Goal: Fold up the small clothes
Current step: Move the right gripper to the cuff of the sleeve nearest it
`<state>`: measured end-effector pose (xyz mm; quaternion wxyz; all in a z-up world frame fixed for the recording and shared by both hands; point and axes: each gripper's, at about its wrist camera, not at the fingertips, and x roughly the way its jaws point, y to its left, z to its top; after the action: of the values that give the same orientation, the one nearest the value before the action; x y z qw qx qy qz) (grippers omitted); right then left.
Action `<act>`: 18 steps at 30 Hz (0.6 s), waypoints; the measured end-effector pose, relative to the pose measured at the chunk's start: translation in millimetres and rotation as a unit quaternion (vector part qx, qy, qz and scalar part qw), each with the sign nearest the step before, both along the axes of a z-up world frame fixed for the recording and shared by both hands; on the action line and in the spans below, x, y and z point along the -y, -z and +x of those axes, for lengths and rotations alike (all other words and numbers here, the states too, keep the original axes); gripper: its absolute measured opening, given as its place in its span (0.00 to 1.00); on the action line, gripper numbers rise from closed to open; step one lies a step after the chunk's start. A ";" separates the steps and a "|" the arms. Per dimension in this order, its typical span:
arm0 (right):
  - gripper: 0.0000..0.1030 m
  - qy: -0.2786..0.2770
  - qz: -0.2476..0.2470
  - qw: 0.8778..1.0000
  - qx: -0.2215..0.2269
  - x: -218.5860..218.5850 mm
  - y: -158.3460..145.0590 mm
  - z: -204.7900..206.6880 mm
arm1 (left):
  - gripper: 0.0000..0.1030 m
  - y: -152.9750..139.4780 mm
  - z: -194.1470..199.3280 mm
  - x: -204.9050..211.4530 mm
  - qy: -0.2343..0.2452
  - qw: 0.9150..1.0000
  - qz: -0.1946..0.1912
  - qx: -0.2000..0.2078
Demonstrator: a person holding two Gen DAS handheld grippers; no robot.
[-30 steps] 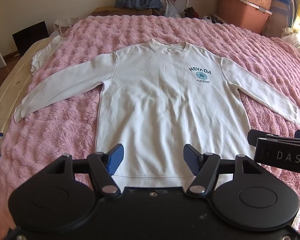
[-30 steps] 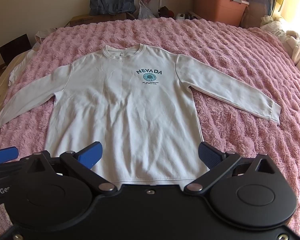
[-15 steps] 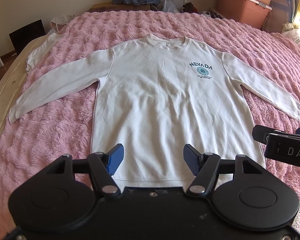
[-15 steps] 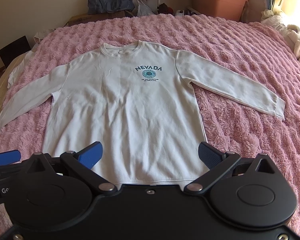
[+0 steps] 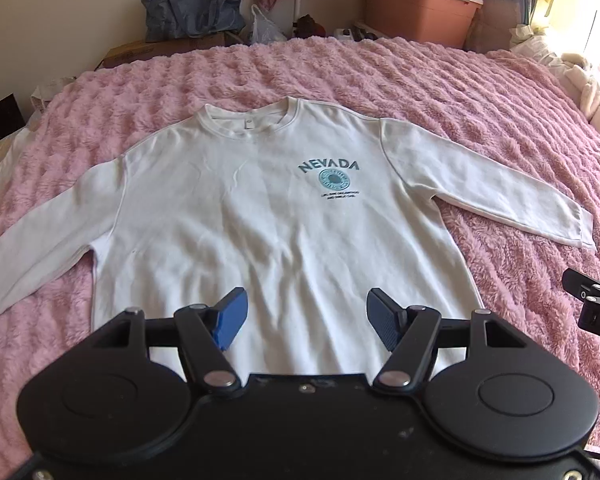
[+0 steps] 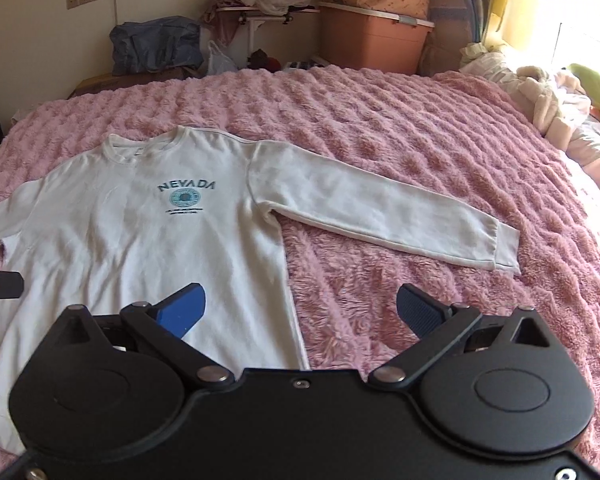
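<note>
White sweatshirt (image 5: 276, 232) flat on pink blanket (image 5: 440, 92) — both tools (image 5: 306, 316) (image 6: 300, 312) spread, empty.

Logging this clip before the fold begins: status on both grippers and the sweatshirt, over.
Left gripper open, empty. Right gripper open, empty, over the side seam. White NEVADA sweatshirt flat, face up on pink blanket, sleeves spread, unfolded. Nothing lying on it.
</note>
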<state>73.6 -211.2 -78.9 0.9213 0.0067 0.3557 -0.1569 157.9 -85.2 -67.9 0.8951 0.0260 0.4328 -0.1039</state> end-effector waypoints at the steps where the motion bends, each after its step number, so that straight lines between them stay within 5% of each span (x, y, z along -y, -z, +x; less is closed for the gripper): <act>1: 1.00 0.018 -0.015 1.000 0.002 12.7 3.5 1.9 | 0.67 4.5 11.0 8.9 0.009 1.000 -0.006 0.001; 5: 1.00 0.074 -0.062 0.995 0.023 69.5 21.6 6.9 | 0.67 28.7 59.8 51.8 0.033 0.999 -0.003 -0.009; 13: 0.98 0.207 -0.027 0.977 0.040 202.6 71.2 22.2 | 0.67 83.0 143.3 130.8 0.062 0.998 -0.012 -0.019; 15: 0.91 0.245 -0.006 0.968 0.050 234.6 86.8 24.0 | 0.67 97.0 160.5 145.4 0.061 0.998 -0.013 -0.025; 18: 0.65 0.293 0.064 0.952 0.061 278.4 113.1 25.2 | 0.67 114.8 181.8 163.4 0.059 0.998 -0.005 -0.037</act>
<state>98.8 -489.5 -192.1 0.8524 0.1795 0.2901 -0.3963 339.7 -248.6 -182.8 0.8710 0.0432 0.4626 -0.1596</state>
